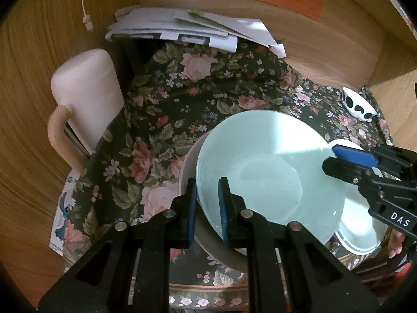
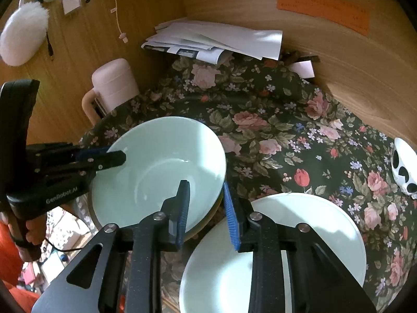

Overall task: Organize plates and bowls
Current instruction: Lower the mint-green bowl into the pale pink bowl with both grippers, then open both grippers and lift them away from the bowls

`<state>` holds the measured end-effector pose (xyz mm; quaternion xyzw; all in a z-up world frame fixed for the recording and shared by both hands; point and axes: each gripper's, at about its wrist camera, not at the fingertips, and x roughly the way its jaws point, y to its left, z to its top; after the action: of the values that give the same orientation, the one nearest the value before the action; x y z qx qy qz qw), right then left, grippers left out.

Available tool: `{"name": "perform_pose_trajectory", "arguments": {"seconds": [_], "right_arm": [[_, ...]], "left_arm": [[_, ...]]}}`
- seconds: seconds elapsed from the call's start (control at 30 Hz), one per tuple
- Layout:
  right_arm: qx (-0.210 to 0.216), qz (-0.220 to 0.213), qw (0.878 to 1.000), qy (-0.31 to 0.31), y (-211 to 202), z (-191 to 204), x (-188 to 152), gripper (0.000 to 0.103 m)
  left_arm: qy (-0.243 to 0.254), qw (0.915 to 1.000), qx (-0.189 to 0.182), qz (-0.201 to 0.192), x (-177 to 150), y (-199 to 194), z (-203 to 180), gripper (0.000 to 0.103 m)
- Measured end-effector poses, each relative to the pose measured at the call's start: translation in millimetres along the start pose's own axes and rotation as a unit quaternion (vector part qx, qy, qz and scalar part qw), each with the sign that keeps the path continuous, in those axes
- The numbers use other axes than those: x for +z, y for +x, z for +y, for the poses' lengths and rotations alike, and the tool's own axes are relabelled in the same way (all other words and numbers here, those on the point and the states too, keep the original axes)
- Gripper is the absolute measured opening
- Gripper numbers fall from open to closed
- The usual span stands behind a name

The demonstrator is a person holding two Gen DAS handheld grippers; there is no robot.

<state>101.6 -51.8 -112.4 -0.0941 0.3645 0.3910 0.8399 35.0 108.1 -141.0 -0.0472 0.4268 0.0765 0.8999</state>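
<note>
A pale mint bowl point(image 1: 271, 172) point(image 2: 159, 172) rests tilted inside a larger beige bowl point(image 1: 190, 161) on the floral cloth. My left gripper point(image 1: 208, 208) straddles the near rim of the mint bowl, one pad inside and one outside, with a gap to the rim. My right gripper point(image 2: 207, 208) straddles the bowl's right rim the same way; it shows in the left wrist view point(image 1: 346, 161) at the bowl's far right edge. A pale mint plate point(image 2: 299, 240) point(image 1: 359, 221) lies to the right of the bowls.
A pink mug point(image 1: 83, 99) point(image 2: 112, 86) stands at the left by the wooden wall. A paper stack point(image 1: 187, 28) point(image 2: 213, 39) lies at the back. A small white panda dish point(image 1: 358, 107) point(image 2: 405, 169) sits at the right. Wooden walls enclose the table.
</note>
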Motion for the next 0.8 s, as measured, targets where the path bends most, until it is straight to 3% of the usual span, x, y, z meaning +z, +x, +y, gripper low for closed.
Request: {"name": "perform_pose_trajectory", "arguments": {"seconds": [0.17,0.33,0.43,0.57,0.73,0.8], "right_arm": [[0.005,-0.009,1.0,0.02,-4.4,-11.1,-1.5,0.029],[0.0,-0.035,0.999,0.038,-20.0,-27.5,-3.2,0.045],[-0.016,-0.057,0.997,0.045,-34.4,-41.5,-1.7,0.053],[-0.048,-0.089,0.993,0.057,-58.1,-63.0,1.6,0.061],[-0.089,-0.125,0.985,0.084,-87.4,-97.5,2.5,0.074],[-0.103,-0.133,0.981,0.091,-96.6,-108.5,1.8,0.074]], "left_arm": [[0.017,0.9997,0.018,-0.006,4.1,-1.1,-6.9,0.024],[0.015,0.9996,0.022,-0.008,10.0,-1.2,-9.8,0.037],[0.018,0.9988,0.029,-0.034,16.5,-12.0,-14.2,0.053],[0.022,0.9976,0.015,-0.063,30.0,-28.6,-26.3,0.06],[0.015,0.9944,-0.02,-0.103,49.9,-48.0,-48.3,0.078],[0.019,0.9921,-0.033,-0.119,58.7,-54.7,-61.6,0.086]]}}
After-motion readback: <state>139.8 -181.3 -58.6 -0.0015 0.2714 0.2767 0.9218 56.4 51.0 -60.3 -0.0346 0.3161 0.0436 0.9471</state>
